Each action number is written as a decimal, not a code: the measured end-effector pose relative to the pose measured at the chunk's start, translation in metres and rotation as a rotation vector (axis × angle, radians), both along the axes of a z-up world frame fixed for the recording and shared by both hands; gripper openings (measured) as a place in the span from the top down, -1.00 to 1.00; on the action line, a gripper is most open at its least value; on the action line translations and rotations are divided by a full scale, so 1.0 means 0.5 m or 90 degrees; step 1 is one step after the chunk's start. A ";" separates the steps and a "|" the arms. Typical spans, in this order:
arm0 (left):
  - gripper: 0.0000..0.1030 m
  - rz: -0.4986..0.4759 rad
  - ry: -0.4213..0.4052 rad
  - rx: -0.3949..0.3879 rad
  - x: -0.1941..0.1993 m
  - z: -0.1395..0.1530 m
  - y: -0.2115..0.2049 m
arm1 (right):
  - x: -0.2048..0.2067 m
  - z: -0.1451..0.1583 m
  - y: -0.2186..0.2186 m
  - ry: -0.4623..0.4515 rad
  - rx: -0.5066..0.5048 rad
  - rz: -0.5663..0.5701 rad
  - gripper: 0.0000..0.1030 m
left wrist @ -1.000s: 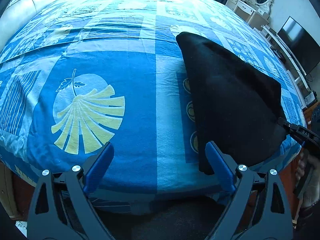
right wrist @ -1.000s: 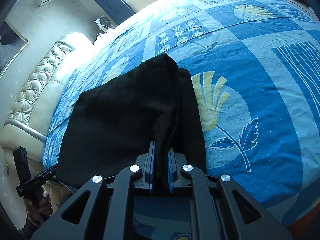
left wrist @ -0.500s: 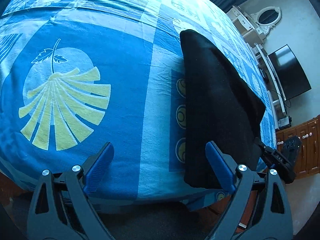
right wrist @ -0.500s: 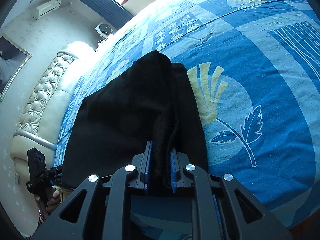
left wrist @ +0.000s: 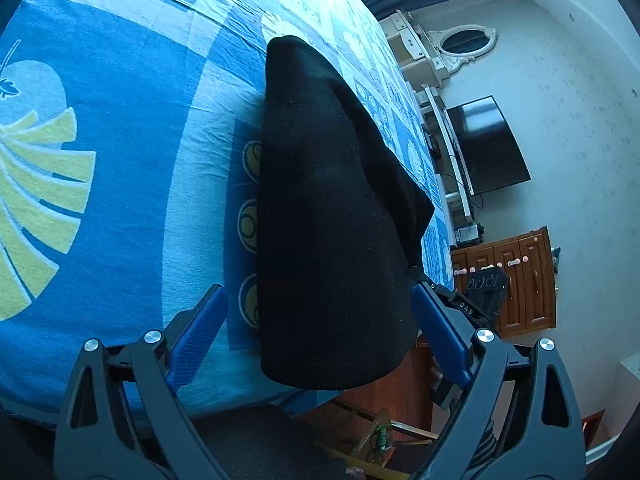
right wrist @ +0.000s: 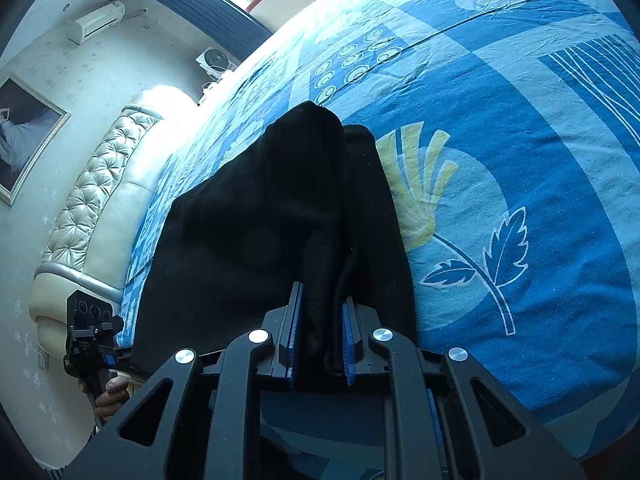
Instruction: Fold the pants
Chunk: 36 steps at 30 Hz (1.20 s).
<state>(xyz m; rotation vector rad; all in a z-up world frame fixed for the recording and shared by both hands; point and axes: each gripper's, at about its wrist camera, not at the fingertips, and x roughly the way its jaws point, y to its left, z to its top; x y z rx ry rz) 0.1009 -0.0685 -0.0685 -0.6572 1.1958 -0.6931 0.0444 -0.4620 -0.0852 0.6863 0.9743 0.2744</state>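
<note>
My pants (left wrist: 328,220) are plain black. Around them the bedspread (left wrist: 132,128) is blue patchwork: pale blue bands, a yellow fan flower (right wrist: 416,188) with dark blue leaves just beside the pants, ringed circles beyond. My tool (right wrist: 318,336) is black with blue pads (right wrist: 294,340).

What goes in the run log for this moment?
pants: on bed | right gripper: clamping pants corner | left gripper: open, straddling other corner

My left camera looks along its fingers, angled down at the bed's (left wrist: 120,160) near edge, close over the pants (left wrist: 328,220). My right camera looks down from the pants' (right wrist: 260,232) other side. Both share pants and bedspread (right wrist: 520,160).
</note>
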 end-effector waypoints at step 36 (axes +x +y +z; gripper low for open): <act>0.00 -0.041 0.010 0.055 0.008 -0.054 -0.023 | -0.065 -0.052 -0.053 0.030 0.120 -0.043 0.12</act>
